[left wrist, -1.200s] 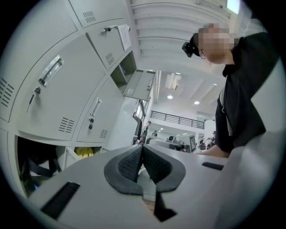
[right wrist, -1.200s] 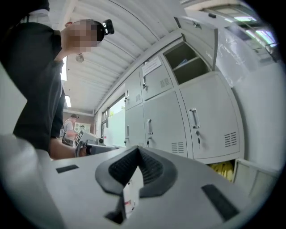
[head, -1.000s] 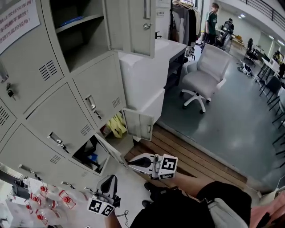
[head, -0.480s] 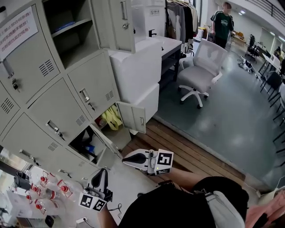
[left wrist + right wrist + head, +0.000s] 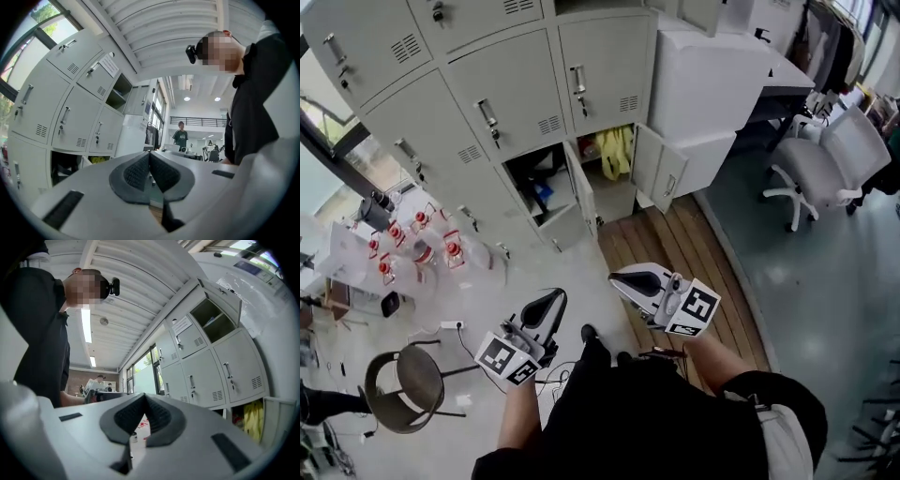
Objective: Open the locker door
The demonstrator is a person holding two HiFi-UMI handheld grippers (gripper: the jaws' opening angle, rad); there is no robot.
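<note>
My left claw (image 5: pixel 551 302) and right claw (image 5: pixel 623 278) were pressed together, empty, well short of the grey steel lockers (image 5: pixel 520 98) at twelve o'clock. Two bottom locker doors (image 5: pixel 661 176) stood open; whether another awaited, I couldn't judge.

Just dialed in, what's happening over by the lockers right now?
A person stands a little way from the grey lockers, holding the left gripper and the right gripper. Both are shut on nothing and touch no door. Two bottom-row doors already hang open, and one compartment shows something yellow.
</note>
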